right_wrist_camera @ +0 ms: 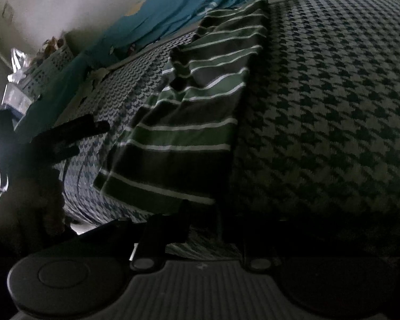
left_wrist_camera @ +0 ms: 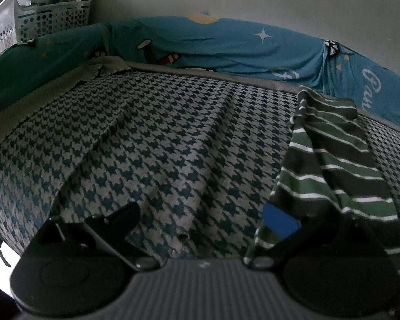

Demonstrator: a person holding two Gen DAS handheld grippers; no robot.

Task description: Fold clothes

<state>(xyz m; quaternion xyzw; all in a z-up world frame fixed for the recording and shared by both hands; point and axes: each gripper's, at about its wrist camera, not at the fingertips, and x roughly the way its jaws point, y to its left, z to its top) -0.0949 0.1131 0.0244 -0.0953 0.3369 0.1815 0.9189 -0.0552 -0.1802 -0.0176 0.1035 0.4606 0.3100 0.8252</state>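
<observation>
While on the houndstooth bed cover (left_wrist_camera: 173, 138): one striped green garment (right_wrist_camera: 189, 122), one perforated basket (left_wrist_camera: 53, 18). Left hand-held gripper (left_wrist_camera: 207, 221) released, spread wide; right hand-held gripper (right_wrist_camera: 202, 213) slightly parted, gripping nothing.

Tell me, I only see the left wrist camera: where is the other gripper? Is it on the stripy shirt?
Observer: The right gripper sits at the near hem of the stripy shirt, with its fingers slightly apart.
Operator: Is my blue finger touching the shirt?
Observer: No. In the right wrist view the left gripper is off to the shirt's side, with checked cover showing between them.
</observation>
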